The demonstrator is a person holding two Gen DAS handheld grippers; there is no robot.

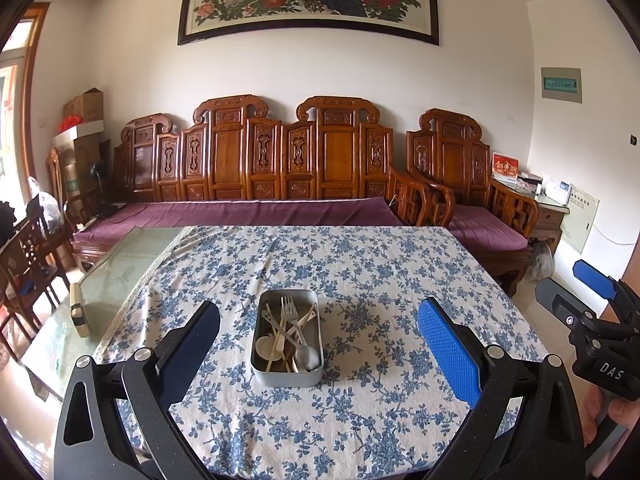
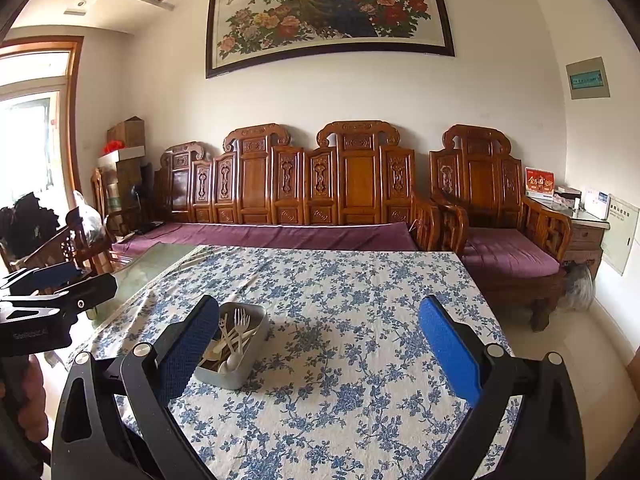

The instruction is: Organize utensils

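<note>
Metal tin (image 1: 286, 376) at table centre, rectangular with rounded corners, resting on blue-floral tablecloth (image 1: 360, 264). Utensils (image 1: 289, 334) gathered inside: pale plastic forks (image 1: 289, 309) tines toward far end, white spoon (image 1: 307, 356) bowl at near end, round scoop (image 1: 264, 347) at near left, thin wooden-looking sticks crossed among them; exact count not readable. No loose utensil visible anywhere on cloth in either view. Arrangement consistent with utensils already collected into tin, or with tin of mixed pieces awaiting sorting; not settled by these views. Left gripper (image 1: 318, 344) spread wide, empty, held above near table edge with tin framed between its pads. Right gripper (image 2: 318, 344) likewise spread wide, empty, with tin (image 2: 232, 368) close to its left pad (image 2: 188, 356) in wrist view, partly hidden behind it. Hazards: light tin on loose cloth likely to slide or tip if struck by a pad on approach; cloth liable to bunch and drag tin. Crossed, overlapping handles likely to lift neighbours along with any single piece pinched, scattering them. Thin, smooth plastic handles prone to slipping or rotating between pads. Tin wall limits finger entry; steep descent risks jamming a fingertip on rim. Two tools working same small tin risk mutual collision.
</note>
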